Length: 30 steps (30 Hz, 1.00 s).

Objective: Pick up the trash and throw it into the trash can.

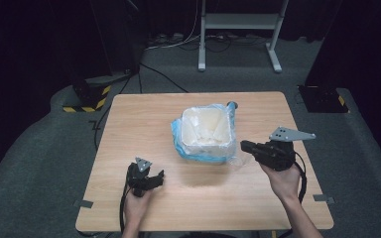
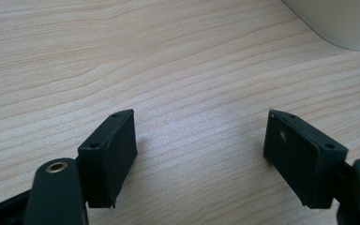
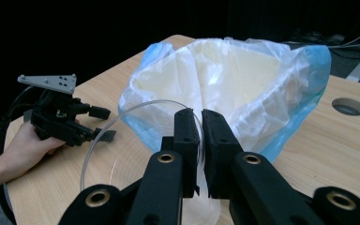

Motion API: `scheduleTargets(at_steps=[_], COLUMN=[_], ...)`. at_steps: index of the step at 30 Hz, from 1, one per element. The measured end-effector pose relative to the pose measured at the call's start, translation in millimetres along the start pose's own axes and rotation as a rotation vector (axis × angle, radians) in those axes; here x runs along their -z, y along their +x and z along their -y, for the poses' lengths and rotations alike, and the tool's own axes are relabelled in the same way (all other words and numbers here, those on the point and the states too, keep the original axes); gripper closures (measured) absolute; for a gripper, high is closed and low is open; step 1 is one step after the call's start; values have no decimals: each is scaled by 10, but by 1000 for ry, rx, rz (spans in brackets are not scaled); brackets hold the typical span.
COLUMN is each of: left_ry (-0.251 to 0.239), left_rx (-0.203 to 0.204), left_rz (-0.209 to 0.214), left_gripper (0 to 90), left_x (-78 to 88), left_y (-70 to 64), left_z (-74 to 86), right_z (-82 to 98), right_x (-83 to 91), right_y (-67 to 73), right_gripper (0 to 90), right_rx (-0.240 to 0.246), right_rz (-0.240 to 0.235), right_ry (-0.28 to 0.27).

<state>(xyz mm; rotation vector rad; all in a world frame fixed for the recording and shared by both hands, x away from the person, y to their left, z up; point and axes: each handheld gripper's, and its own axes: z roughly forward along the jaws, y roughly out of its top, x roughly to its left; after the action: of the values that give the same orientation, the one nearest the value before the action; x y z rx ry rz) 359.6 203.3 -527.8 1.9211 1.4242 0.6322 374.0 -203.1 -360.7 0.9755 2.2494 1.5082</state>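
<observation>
Pinching a clear, thin plastic sheet with a curved edge [image 3: 140, 105], the right tongs [image 3: 201, 117] are shut on it, jaws pressed nearly flat together. Whether this sheet is a loose fold of the liner or a separate piece cannot be told. It lies at the near right corner of the white square plastic bin [image 1: 184, 128], touching the bin's base.

The bin stands upright at the middle of the light wooden desk [image 1: 129, 129]. A translucent blue-tinted plastic liner bag [image 1: 178, 144] is draped into it and folded over the rim on all visible sides; its mouth is open and crumpled.

The left tongs [image 2: 199, 136] are spread wide and hold nothing. They rest low over bare desk, near the bin's front left and apart from it. A round cable hole [image 3: 348, 106] sits in the desk beyond the bin.

Step in hand, as judged: handling the plastic at the bin's corner, with the right tongs gripping and the left tongs idle.

Next move, as judged:
- Keep the right grip firm; thin film slips easily from flat pads.
- Bring the left tongs to the bin wall or opposite liner edge to steady it, since the light bin may tip or slide.
- Pull slowly to avoid tearing.
</observation>
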Motion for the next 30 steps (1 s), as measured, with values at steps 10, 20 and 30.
scheduleTargets(at_steps=[10,20,30], left_ry=[0,1,1], left_rx=[0,-1,-2], left_rz=[0,0,0], left_gripper=[254,254,253], left_x=[0,-1,-2], left_y=[0,1,2], left_z=[0,-1,-3], right_z=[-154,-378,-533], right_x=[2,-64,-164], right_y=[-15,-8,-36], right_gripper=[848,849,850], right_rx=[-3,13,10], right_rz=[-14,-29,-28], right_ry=[-20,-20,-22])
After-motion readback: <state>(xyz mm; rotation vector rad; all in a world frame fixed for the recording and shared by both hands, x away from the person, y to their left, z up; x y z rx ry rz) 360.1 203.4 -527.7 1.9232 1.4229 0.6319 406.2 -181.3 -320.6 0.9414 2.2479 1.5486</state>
